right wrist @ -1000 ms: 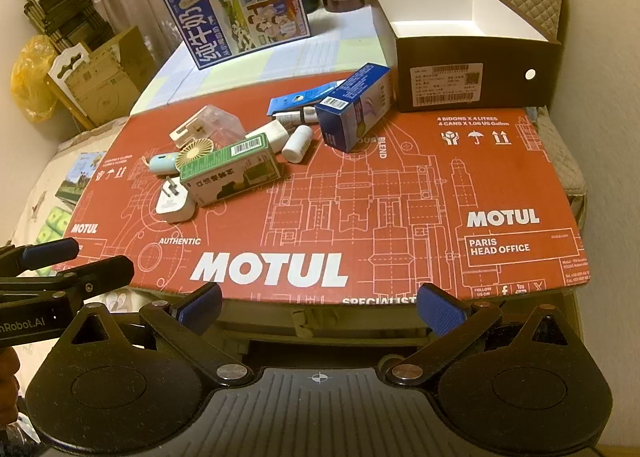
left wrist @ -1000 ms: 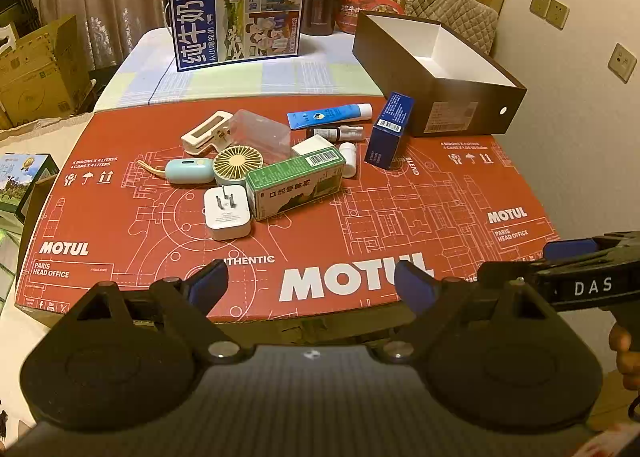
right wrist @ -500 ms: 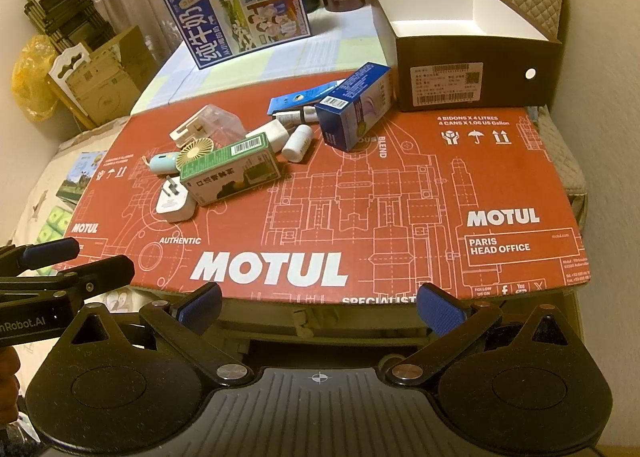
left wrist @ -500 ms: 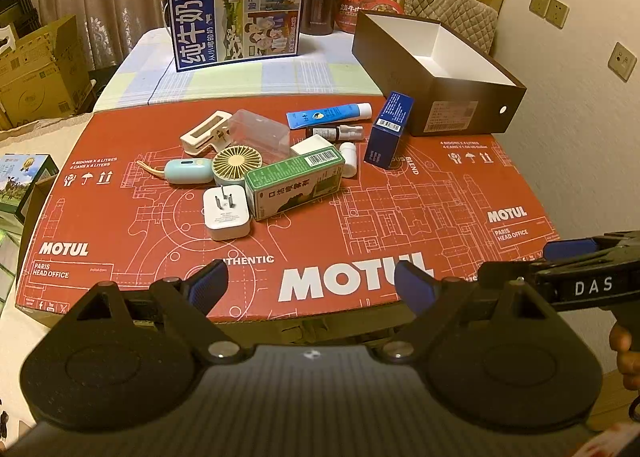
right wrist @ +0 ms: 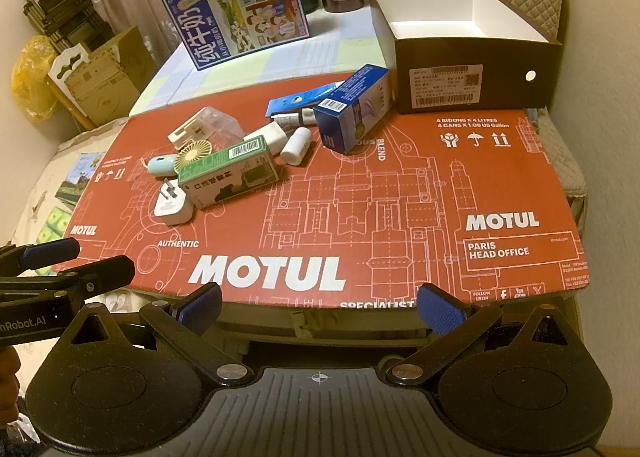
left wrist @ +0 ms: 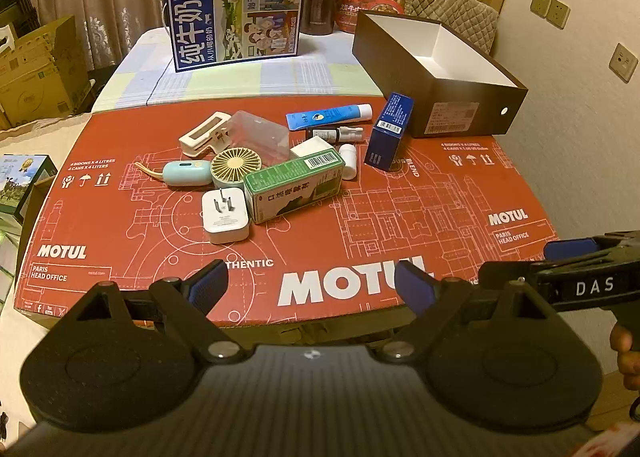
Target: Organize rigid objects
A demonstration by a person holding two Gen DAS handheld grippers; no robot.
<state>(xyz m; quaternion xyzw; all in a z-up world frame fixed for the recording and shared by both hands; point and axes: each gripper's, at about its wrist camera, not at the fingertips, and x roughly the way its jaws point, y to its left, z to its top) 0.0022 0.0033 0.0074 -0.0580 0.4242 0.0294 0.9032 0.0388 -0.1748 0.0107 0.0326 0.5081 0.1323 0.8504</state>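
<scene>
Nothing has moved since earlier: my left gripper (left wrist: 310, 283) and right gripper (right wrist: 320, 303) hover, fingers apart, empty, at the bench's near edge; clutter around the green box (left wrist: 294, 187) sits mid-bench (left wrist: 440, 217), brown box (left wrist: 436, 69) empty behind.

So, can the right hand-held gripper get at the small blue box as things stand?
Probably yes. The right hand-held gripper is open and empty, and bare red cardboard lies before the small blue box, whose near and right sides are free.

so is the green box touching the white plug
Touching: in the left wrist view the green box presses against the white plug with no gap.
</scene>
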